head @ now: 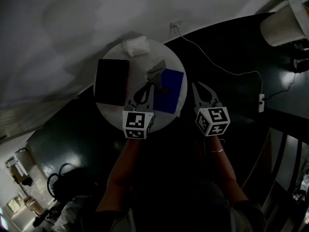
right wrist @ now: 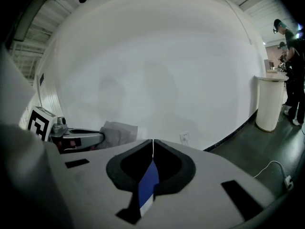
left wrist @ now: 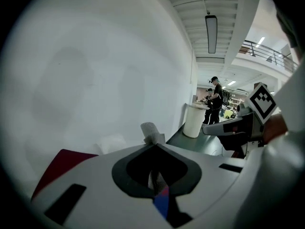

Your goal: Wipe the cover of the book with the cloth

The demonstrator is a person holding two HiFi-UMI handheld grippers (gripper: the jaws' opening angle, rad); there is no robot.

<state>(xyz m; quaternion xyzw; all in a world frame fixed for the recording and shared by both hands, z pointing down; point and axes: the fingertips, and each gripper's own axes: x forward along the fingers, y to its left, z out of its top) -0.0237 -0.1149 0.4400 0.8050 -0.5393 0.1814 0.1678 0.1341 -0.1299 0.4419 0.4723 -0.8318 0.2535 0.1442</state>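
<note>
A blue book (head: 171, 90) lies on the right half of a round white table (head: 113, 111). My left gripper (head: 153, 80) is over the book's left edge, shut on a grey cloth (head: 157, 69) that sticks up past the jaw tips (left wrist: 151, 131). Through the jaw gap, a strip of the blue book (left wrist: 162, 205) shows below. My right gripper (head: 195, 86) hovers just right of the table, off the book, jaws shut with nothing visible between them. In the right gripper view, the blue book (right wrist: 148, 182) shows under my right gripper (right wrist: 153, 140), with the grey cloth (right wrist: 116, 132) at the left.
A dark red book (head: 111, 81) lies on the table's left half, and a white crumpled cloth (head: 135, 46) at its far edge. A wall socket (head: 175, 24) feeds a white cable across the dark floor. A white bin (head: 285, 21) stands at the far right.
</note>
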